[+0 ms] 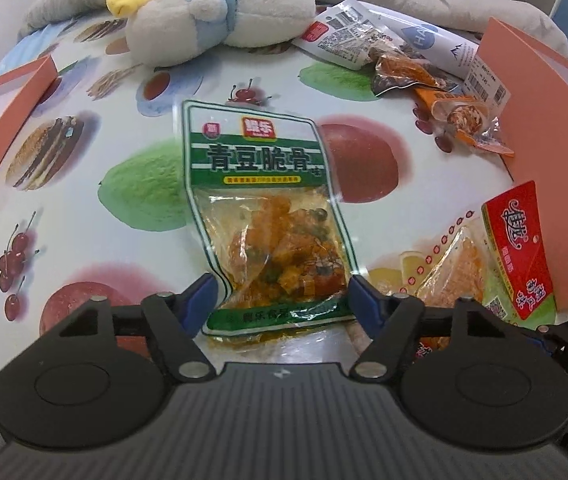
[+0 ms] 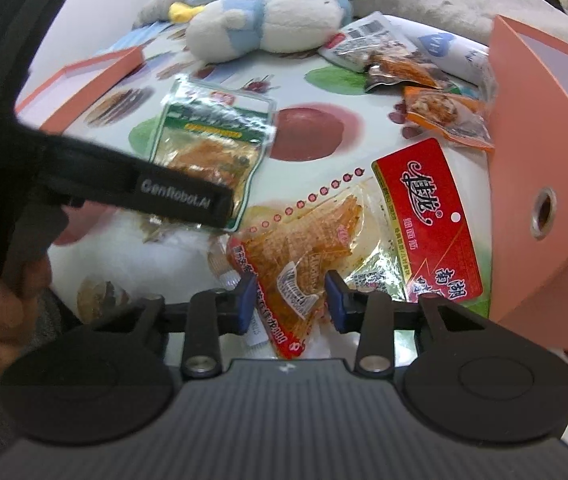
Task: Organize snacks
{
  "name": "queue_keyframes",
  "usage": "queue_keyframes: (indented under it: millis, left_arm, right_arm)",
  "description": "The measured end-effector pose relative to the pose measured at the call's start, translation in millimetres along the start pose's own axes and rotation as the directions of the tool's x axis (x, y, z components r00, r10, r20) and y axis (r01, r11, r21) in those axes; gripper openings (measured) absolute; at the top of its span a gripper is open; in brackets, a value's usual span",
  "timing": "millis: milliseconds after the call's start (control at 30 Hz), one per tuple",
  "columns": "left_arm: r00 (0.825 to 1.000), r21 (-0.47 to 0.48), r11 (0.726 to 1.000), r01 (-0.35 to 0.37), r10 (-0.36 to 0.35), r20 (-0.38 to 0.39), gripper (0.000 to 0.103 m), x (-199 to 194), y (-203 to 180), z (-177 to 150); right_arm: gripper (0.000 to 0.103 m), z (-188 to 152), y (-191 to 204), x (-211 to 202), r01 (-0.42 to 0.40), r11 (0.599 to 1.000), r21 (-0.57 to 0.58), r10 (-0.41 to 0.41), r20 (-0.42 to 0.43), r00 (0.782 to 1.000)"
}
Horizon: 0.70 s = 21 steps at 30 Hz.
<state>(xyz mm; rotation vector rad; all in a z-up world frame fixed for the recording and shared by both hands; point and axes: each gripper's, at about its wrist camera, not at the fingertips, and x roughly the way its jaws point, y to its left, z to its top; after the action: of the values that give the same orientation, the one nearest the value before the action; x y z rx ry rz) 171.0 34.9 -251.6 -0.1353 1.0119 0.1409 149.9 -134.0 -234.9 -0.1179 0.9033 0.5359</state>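
Fingers of the left gripper (image 1: 282, 300) are spread around one green pouch (image 1: 260, 204), its lower edge hidden; right gripper (image 2: 290, 298) fingers are spread around one orange packet (image 2: 304, 256).

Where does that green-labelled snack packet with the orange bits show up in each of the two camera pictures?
Left wrist view: the green packet lies dead centre, its near end between the open left gripper fingers.
Right wrist view: the green packet sits left of centre, partly behind the left gripper's black body.
Shared landmark: the plush toy beyond it.
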Motion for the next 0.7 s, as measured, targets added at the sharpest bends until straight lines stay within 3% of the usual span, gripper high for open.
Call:
queue_keyframes:
  millis: [233,633,700]
  left_arm:
    - [0.999,-0.058,0.997,0.041,-0.041,0.006,0.057,-10.7,7.7,-0.4]
    - [0.993,-0.159,0.980,0.116,-0.112,0.036,0.048,-42.5,31.1,4.2]
    - [0.992,-0.173,0.977,0.125,-0.119,0.046,0.038,-50.9,35.2,6.3]
  right_arm:
    - [0.037,2.6,1.4,-4.5,0.018,1.000,-0.002,-0.018,-0.003,1.000]
    - [0.036,12.5,1.2,-25.6,0.018,0.999,0.038,-0.019,0.012,1.000]
    - [0.036,16.9,2.0,-32.0,0.023,0.999,0.041,-0.023,0.019,1.000]
